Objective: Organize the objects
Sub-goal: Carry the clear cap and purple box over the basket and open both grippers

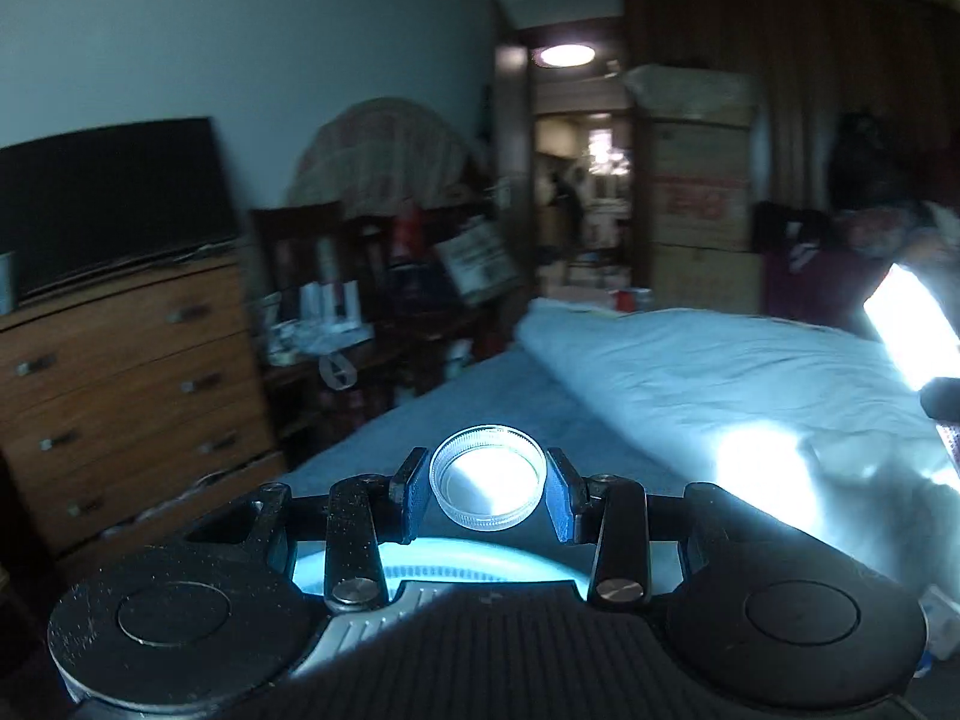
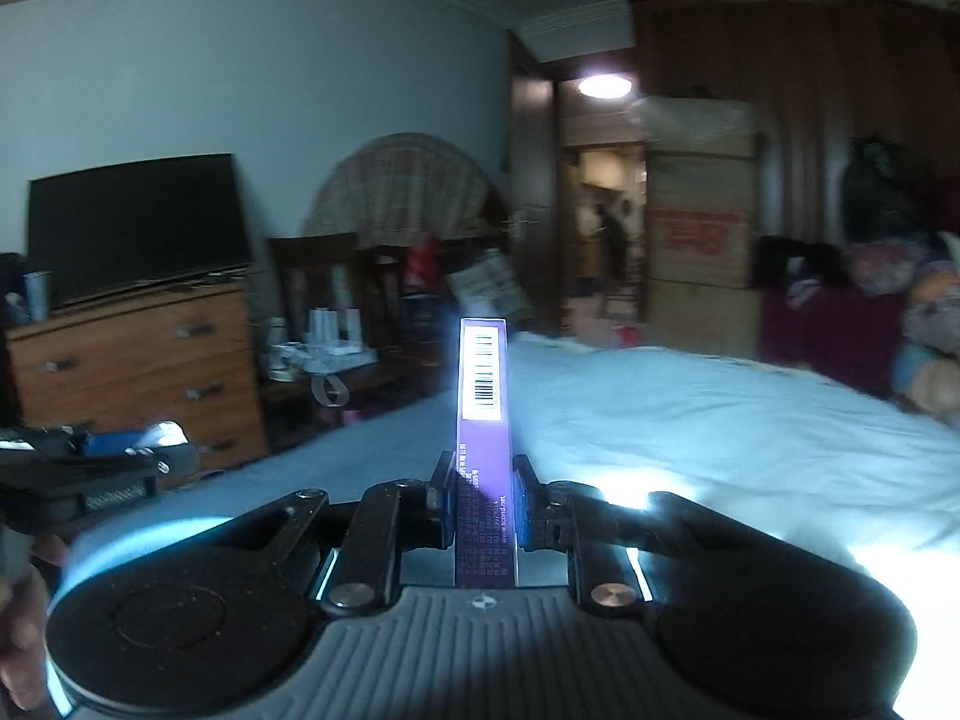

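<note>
My left gripper (image 1: 487,489) is shut on a small round clear plastic lid (image 1: 487,477) with a ribbed rim, its hollow side facing the camera, held in the air above the bed (image 1: 690,372). My right gripper (image 2: 483,495) is shut on a thin purple box (image 2: 482,396) that stands on edge between the pads, its barcode label facing the camera. The same box shows as a bright strip (image 1: 909,324) at the right edge of the left wrist view. The left gripper's body (image 2: 90,480) appears at the left edge of the right wrist view.
A pale blue quilt covers the bed (image 2: 720,420). A wooden dresser (image 1: 132,384) with a dark television (image 1: 114,204) stands on the left. Cluttered shelves (image 1: 372,300), stacked cardboard boxes (image 1: 699,198), a tall wardrobe (image 1: 810,90) and an open doorway (image 1: 582,192) lie beyond.
</note>
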The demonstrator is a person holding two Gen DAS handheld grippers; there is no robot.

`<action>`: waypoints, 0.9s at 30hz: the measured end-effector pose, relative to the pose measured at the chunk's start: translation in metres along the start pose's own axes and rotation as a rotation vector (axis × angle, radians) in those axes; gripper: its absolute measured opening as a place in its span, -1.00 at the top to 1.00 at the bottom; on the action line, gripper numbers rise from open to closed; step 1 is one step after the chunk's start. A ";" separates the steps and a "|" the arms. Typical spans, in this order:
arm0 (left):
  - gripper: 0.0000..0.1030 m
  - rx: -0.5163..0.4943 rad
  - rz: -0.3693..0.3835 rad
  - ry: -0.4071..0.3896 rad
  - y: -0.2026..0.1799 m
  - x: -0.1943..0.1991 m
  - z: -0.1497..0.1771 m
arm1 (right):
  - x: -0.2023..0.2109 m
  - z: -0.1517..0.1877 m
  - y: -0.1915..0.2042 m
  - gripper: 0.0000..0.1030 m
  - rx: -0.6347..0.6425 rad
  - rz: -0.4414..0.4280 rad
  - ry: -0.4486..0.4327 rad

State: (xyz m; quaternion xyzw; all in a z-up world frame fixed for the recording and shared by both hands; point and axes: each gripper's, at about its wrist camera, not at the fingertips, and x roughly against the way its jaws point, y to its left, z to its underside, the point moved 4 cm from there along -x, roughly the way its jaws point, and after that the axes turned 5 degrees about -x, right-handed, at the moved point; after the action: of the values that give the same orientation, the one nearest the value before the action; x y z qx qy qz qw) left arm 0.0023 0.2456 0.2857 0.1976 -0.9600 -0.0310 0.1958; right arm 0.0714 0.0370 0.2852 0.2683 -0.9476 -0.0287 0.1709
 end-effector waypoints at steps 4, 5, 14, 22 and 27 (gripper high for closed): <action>0.22 0.036 -0.036 0.037 0.037 -0.005 0.003 | -0.018 -0.008 0.053 0.62 0.007 -0.074 0.043; 0.22 0.045 -0.039 0.045 0.044 -0.006 0.005 | -0.023 -0.007 0.064 0.62 0.008 -0.090 0.056; 0.22 0.071 -0.028 0.128 0.073 -0.026 0.027 | -0.058 0.019 0.152 0.62 0.050 -0.177 0.183; 0.22 0.077 -0.030 0.172 0.081 -0.047 0.050 | -0.093 0.045 0.175 0.62 0.051 -0.164 0.247; 0.22 0.076 -0.029 0.185 0.080 -0.054 0.058 | -0.105 0.053 0.173 0.62 0.049 -0.162 0.258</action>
State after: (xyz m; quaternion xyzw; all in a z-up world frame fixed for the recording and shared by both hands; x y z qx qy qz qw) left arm -0.0039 0.3394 0.2238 0.2209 -0.9354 0.0210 0.2755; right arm 0.0512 0.2371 0.2280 0.3496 -0.8934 0.0151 0.2819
